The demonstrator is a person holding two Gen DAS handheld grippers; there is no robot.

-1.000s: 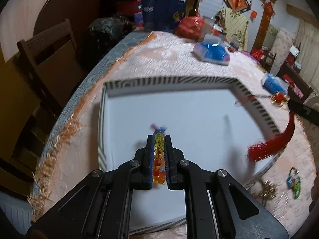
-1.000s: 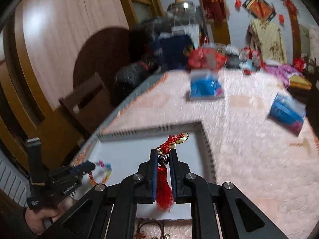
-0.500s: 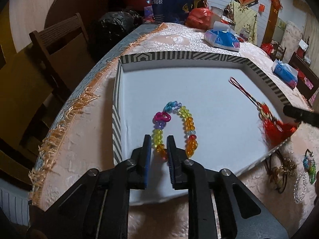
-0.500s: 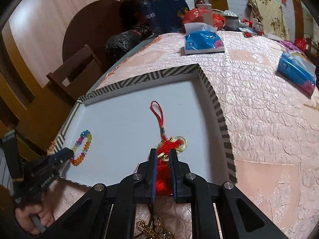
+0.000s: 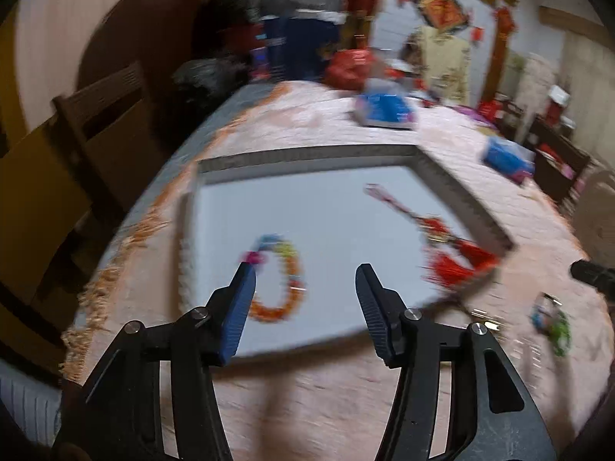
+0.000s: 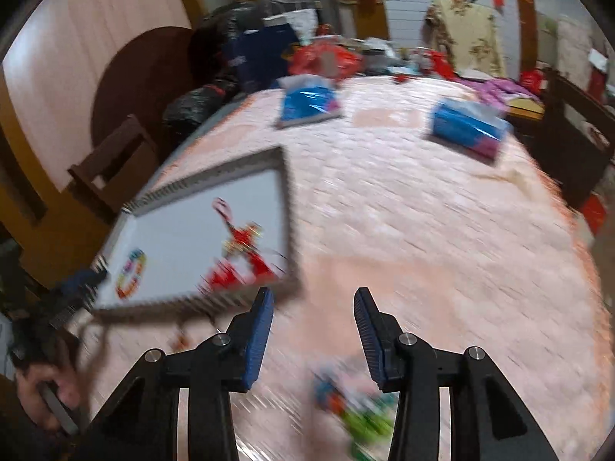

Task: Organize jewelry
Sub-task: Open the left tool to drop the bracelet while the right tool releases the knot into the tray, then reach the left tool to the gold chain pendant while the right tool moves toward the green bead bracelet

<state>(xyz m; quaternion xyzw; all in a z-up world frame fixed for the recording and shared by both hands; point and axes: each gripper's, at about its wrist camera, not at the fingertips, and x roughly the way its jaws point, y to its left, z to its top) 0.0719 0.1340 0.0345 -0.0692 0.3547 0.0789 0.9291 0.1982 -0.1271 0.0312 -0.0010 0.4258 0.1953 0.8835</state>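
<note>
At the bottom of the left wrist view, the left gripper (image 5: 303, 280) stands with its blue-padded fingers (image 5: 236, 315) apart and nothing between them; the jaws have just been opening. Just past the left finger, in the lower middle of the frame, the multicoloured bead bracelet (image 5: 278, 278) lies released on the white floor of the tray (image 5: 307, 155), near its left wall. To the right, the red tassel charm (image 5: 442, 246) lies slantwise in the tray, its tassel at the near right rim. Off the tray, at the lower right, a small green and blue trinket (image 5: 551, 322) lies blurred on the pink worktop (image 5: 307, 403). At the bottom of the right wrist view, the right gripper (image 6: 313, 303) also has its fingers (image 6: 257, 340) apart, its jaws having just been opening, with only the worktop seen in the gap; a blurred green and red piece (image 6: 353, 403) lies low between its arms. At the lower left edge a hand (image 6: 46, 395) holds the other gripper. Farther up, two blue packets (image 6: 309, 101) lie on the worktop, well apart from the tray, and clutter fills the top of the frame.
</note>
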